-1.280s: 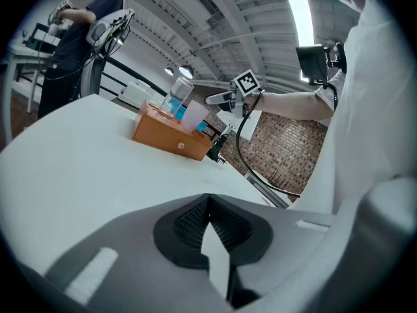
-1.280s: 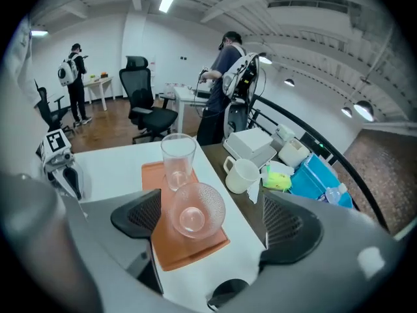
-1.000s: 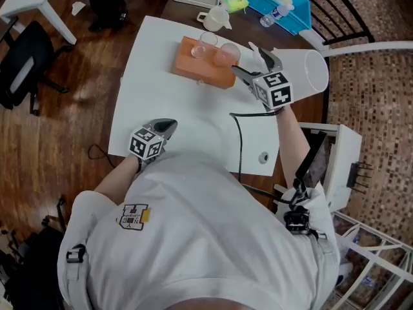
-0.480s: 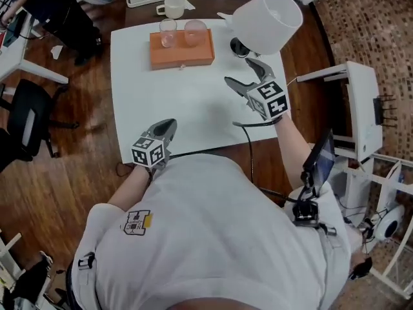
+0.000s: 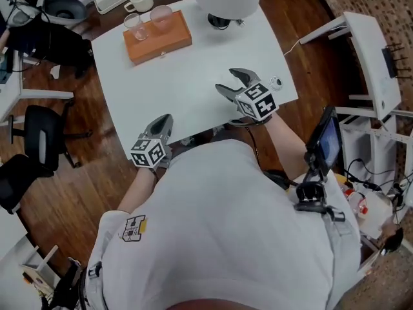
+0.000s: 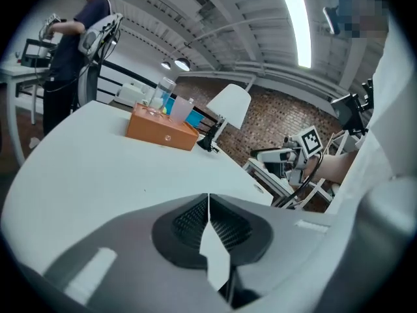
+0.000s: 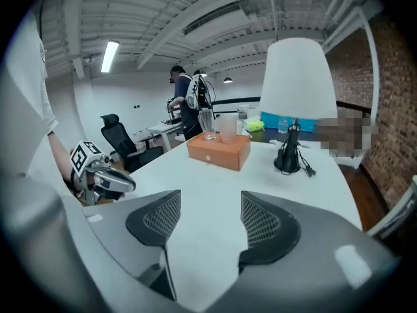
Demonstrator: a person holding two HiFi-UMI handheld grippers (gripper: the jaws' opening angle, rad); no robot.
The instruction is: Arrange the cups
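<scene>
We have drawn our right gripper (image 5: 230, 81) back to the near edge of the white table (image 5: 193, 76), jaws part-closing on nothing, left gripper (image 5: 165, 120) pinched shut and empty, leaving two clear glass cups (image 5: 160, 19) standing on the flat orange box (image 5: 158, 39) far off, seemingly placed.

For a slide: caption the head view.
Left gripper shut; right gripper empty, jaws just closing; two cups on orange box.
</scene>
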